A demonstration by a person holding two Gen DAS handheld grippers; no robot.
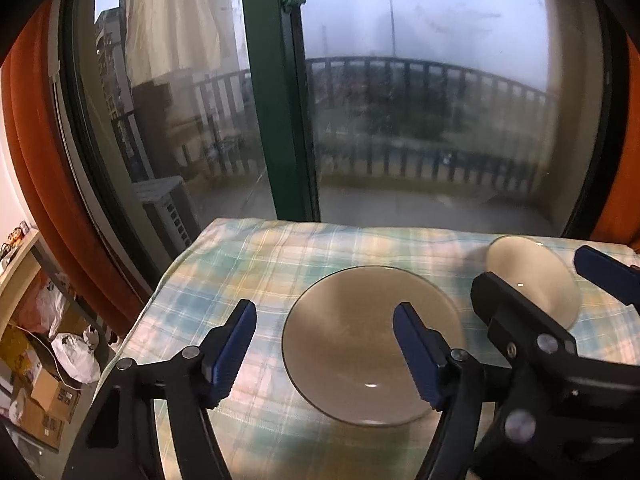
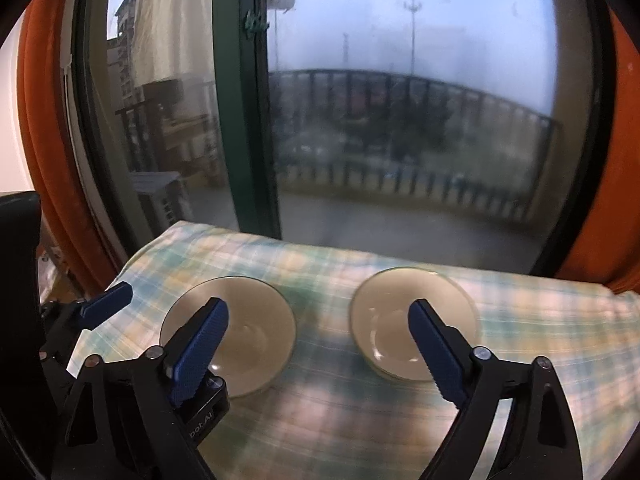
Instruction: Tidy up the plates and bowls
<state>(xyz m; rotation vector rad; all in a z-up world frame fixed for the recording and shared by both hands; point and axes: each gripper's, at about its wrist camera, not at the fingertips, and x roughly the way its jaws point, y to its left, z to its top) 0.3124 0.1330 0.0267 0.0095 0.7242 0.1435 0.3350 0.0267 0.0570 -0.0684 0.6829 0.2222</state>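
Two round dishes lie on a table under a pale plaid cloth (image 1: 240, 272). The larger greyish plate (image 1: 352, 340) (image 2: 248, 320) is on the left. A smaller white dish (image 1: 528, 276) (image 2: 396, 312) is to its right. My left gripper (image 1: 326, 354) hovers open over the large plate's left rim, with nothing gripped. My right gripper (image 2: 318, 352) is open above the gap between the two dishes. One finger overlaps each dish in that view. In the left wrist view, a black finger (image 1: 516, 320) of the right gripper crosses the white dish.
A glass balcony door with a green frame (image 1: 280, 120) stands just behind the table's far edge. Orange curtains (image 1: 36, 160) hang at both sides. Below the table's left edge are a shelf, cardboard boxes (image 1: 48, 396) and plastic bags.
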